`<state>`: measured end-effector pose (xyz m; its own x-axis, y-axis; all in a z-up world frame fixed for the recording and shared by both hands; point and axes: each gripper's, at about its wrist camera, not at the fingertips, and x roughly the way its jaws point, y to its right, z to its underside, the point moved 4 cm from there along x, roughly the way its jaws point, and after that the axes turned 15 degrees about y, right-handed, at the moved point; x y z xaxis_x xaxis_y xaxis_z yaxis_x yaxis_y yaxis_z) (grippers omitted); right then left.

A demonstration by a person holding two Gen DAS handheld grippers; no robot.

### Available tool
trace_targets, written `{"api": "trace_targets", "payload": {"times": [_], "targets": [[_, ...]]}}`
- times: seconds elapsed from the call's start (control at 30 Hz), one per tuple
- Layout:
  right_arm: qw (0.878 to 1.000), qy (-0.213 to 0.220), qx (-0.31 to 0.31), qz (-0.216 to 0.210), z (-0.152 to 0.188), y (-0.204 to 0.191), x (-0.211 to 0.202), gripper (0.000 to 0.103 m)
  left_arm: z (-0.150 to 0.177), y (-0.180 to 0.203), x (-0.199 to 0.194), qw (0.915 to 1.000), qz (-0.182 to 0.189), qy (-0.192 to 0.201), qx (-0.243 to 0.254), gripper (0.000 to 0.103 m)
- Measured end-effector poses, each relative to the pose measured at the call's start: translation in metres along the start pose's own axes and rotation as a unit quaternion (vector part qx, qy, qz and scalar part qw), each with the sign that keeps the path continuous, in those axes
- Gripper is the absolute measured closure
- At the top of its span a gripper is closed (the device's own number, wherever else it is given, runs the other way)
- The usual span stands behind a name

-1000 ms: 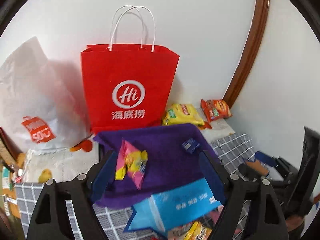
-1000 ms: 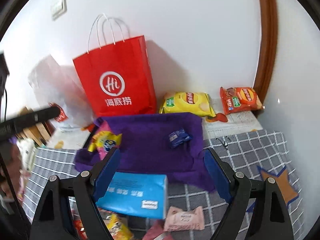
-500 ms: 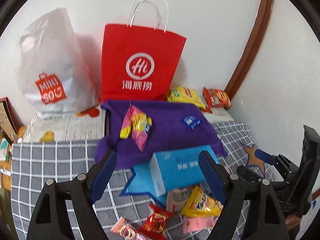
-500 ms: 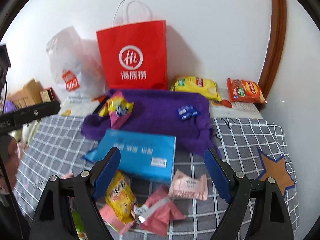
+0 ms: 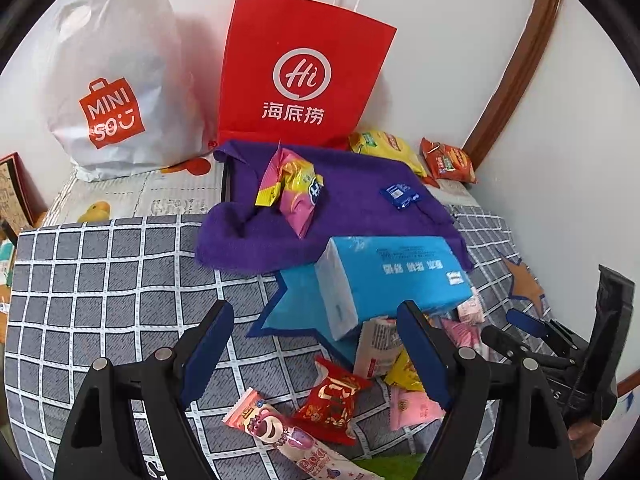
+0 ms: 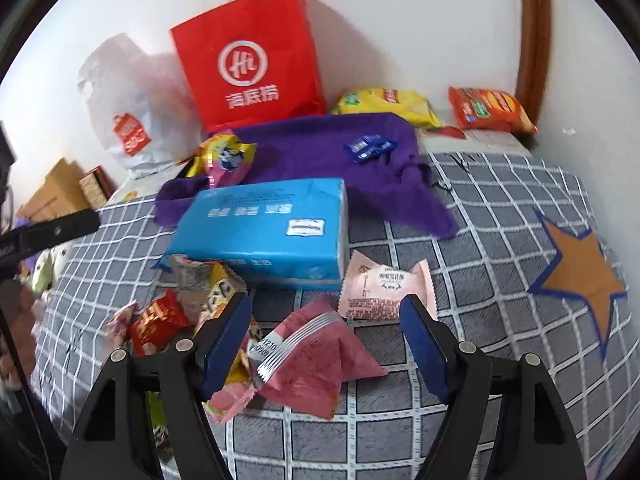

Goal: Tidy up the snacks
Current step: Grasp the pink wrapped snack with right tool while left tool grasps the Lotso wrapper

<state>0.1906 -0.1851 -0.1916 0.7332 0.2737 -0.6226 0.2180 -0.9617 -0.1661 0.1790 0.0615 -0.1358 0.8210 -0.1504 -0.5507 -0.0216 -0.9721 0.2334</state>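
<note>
A pile of small snack packets lies on the grey checked cloth: a red packet (image 5: 334, 398), a pink bear bar (image 5: 276, 432), a dark pink pouch (image 6: 312, 360) and a pale pink packet (image 6: 384, 286). A blue tissue pack (image 5: 392, 278) sits behind them. A purple cloth (image 5: 352, 208) holds a pink-yellow snack bag (image 5: 294, 190) and a small blue packet (image 5: 400, 194). My left gripper (image 5: 316, 354) is open and empty above the pile. My right gripper (image 6: 326, 338) is open and empty over the dark pink pouch.
A red paper bag (image 5: 298, 76) and a white plastic bag (image 5: 116, 96) stand against the back wall. Yellow chips (image 6: 386, 106) and orange chips (image 6: 488, 110) lie at the back right. The wall closes the right side; boxes (image 6: 60, 188) sit at the left.
Both grippers have pulled back and tilted down. The snack pile in front of the tissue pack has come into view beneath them. Both stay open and empty.
</note>
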Motion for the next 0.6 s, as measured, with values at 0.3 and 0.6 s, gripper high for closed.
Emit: {"api": "trace_targets", "payload": {"times": [0.3, 0.6], "targets": [[0.998, -0.051, -0.030, 0.027, 0.035, 0.001, 0.016, 0.028, 0.019, -0.012, -0.004, 0.9999, -0.011, -0.007, 0.003, 0.022], [0.999, -0.034, -0.017, 0.014, 0.038, 0.015, 0.019, 0.028, 0.034, -0.016, -0.006, 0.9997, 0.000, -0.026, -0.006, 0.022]]}}
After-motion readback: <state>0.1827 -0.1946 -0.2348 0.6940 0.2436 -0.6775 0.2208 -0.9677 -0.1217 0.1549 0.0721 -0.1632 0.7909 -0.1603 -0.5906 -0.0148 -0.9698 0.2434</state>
